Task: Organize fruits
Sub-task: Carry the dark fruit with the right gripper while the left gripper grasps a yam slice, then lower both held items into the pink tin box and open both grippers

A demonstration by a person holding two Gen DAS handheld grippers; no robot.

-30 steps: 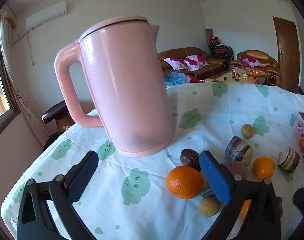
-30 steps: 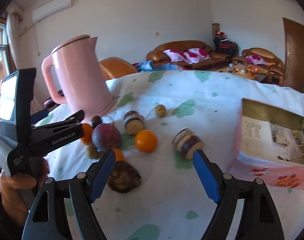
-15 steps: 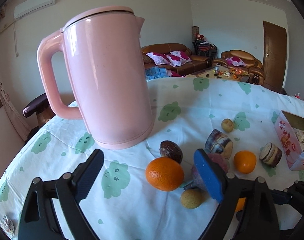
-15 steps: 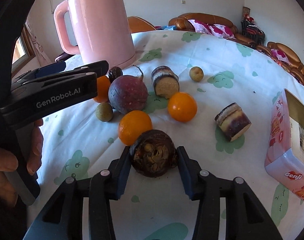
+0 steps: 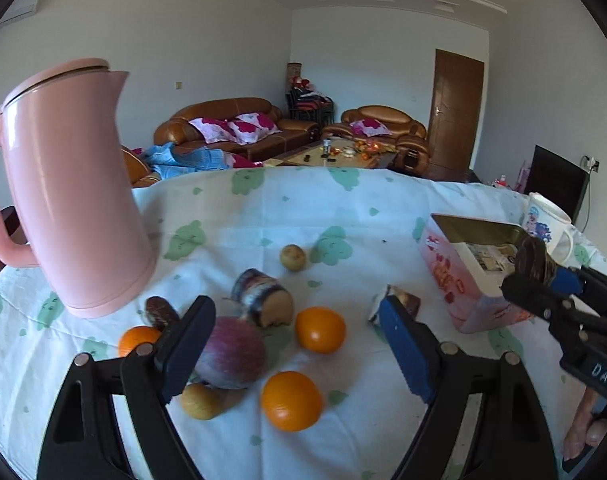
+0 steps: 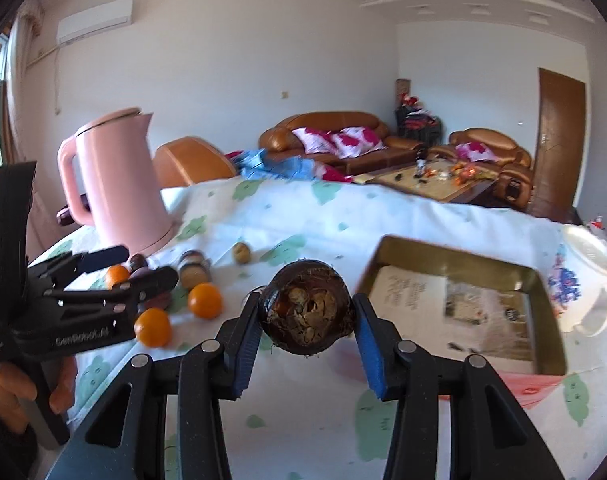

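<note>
My right gripper (image 6: 306, 322) is shut on a dark brown rough root-like fruit (image 6: 306, 307) and holds it in the air just left of the open pink tin box (image 6: 455, 280). It also shows in the left wrist view (image 5: 533, 261) beside the pink tin box (image 5: 455, 280). My left gripper (image 5: 291, 344) is open and empty above a purple-red fruit (image 5: 231, 354), with oranges (image 5: 291, 400) (image 5: 320, 329), a small yellowish fruit (image 5: 199, 400) and a cut striped piece (image 5: 261, 298) around it.
A tall pink kettle (image 5: 71, 200) stands at the left on the patterned tablecloth (image 5: 287, 208). A white mug (image 5: 545, 224) sits behind the tin. Another small yellowish fruit (image 5: 292, 257) and a cut piece (image 5: 399, 304) lie mid-table.
My right gripper closed on the brown fruit, lifted it off the cloth and carried it right toward the tin. My left gripper swung right, away from the kettle, over the fruit.
</note>
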